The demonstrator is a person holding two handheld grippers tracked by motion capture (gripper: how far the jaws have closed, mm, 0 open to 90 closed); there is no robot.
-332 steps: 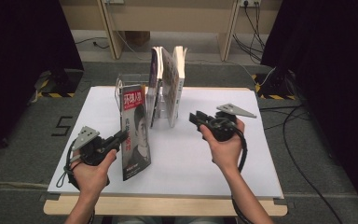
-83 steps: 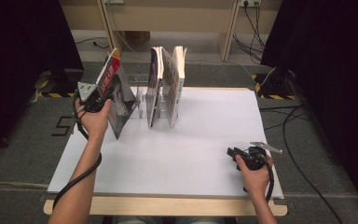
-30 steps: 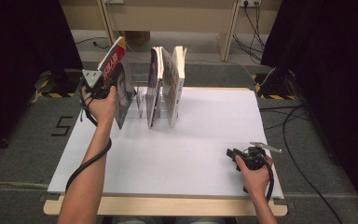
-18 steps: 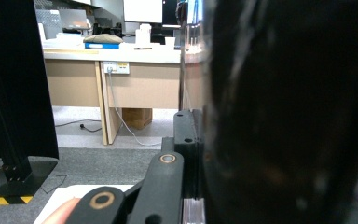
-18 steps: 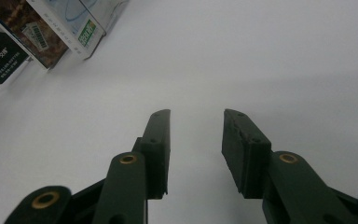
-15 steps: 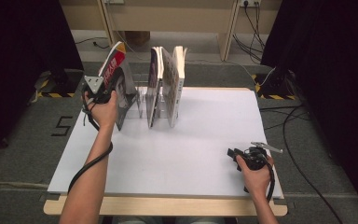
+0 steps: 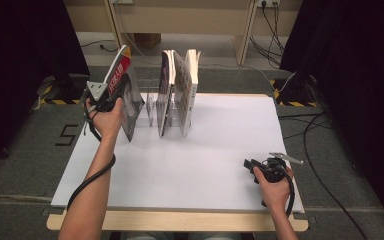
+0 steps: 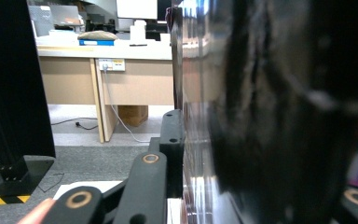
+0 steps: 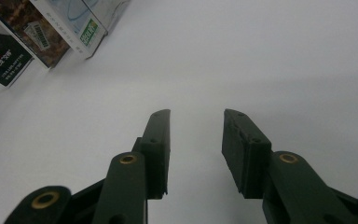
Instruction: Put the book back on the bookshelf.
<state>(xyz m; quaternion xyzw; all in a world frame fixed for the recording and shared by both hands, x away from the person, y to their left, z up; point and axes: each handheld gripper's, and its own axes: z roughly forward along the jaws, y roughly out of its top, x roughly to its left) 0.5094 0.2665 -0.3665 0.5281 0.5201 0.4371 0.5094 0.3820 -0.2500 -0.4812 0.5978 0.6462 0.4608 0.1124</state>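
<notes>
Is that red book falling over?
It leans. The red book tilts left in the clear rack, away from the upright books, with the left tool beside it, its jaws just opening.

Both arms are bare; each black gripper carries a grey three-cornered plate, brass-ringed pivots, and a trailing black cable.

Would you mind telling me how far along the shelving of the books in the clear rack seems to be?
Done: two books stand upright in the clear acrylic rack. In hand: the black book with the red spine leans tilted at the rack's left end, between the jaws of the left gripper, which have just been opening. The right gripper rests open on the white table. Left: letting go and probably straightening that book.
</notes>
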